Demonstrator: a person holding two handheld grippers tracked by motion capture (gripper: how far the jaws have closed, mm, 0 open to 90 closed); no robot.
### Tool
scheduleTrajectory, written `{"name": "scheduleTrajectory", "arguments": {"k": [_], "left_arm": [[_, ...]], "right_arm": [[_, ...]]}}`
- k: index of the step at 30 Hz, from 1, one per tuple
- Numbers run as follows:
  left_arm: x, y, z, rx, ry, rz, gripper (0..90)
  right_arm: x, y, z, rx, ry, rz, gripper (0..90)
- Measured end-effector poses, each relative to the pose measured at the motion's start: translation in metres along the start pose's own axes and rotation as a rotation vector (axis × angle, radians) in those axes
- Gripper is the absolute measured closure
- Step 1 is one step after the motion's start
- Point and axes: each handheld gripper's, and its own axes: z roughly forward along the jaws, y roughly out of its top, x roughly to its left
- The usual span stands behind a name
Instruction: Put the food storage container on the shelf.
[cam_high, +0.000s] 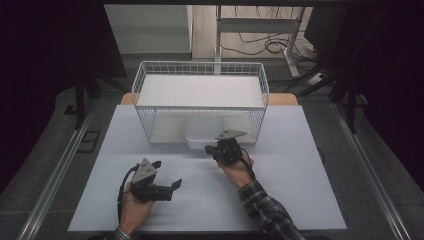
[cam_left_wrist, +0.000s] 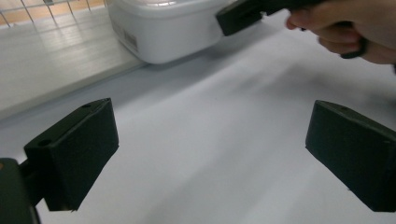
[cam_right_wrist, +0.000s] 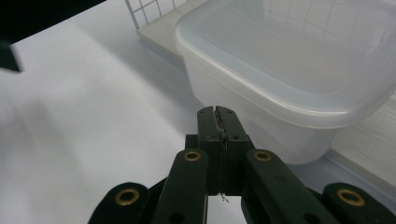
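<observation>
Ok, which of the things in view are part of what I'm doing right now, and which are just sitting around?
In the job:
- lidded plastic container, at the basket's front
- right gripper, jaws shut, just short of it
- left gripper, jaws open, holding nothing
- white wire basket

Lying about:
- cables on the floor behind
- white table frame

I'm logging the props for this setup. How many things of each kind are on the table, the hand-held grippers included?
Wire basket: 1
Translucent plastic container: 1
Grippers: 2, the left gripper and the right gripper
Total: 4
</observation>
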Motion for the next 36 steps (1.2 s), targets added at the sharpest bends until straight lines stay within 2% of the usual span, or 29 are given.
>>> {"name": "scheduleTrajectory", "arguments": {"k": [6, 8, 10, 19, 30, 33, 36], "left_arm": [[-0.007, -0.008, -0.008, 0.014, -0.007, 0.012, 2.3], [-0.008, -0.011, -0.010, 0.017, 0.003, 0.029, 2.5], [-0.008, -0.012, -0.011, 0.017, 0.005, 0.033, 2.5], [-0.007, -0.015, -0.013, 0.016, -0.002, 0.054, 4.7], [-0.004, -0.016, -0.012, 0.007, -0.020, 0.036, 4.6], [-0.003, -0.015, -0.012, 0.006, -0.039, 0.009, 4.6], [-0.002, -0.015, -0.011, 0.008, -0.042, 0.003, 4.5]], "right_arm": [[-0.002, 0.003, 0.012, 0.008, -0.014, 0.007, 88.7], [-0.001, 0.004, 0.015, 0.022, -0.019, 0.004, 88.8], [-0.003, 0.006, 0.019, 0.035, -0.021, 0.005, 88.8], [-0.009, 0.014, 0.025, 0.031, -0.051, 0.001, 88.8], [-0.017, 0.025, 0.031, 0.026, -0.080, -0.014, 88.8], [-0.018, 0.028, 0.033, 0.030, -0.090, -0.021, 88.9], [-0.022, 0.029, 0.034, 0.023, -0.102, -0.012, 88.8]]}}
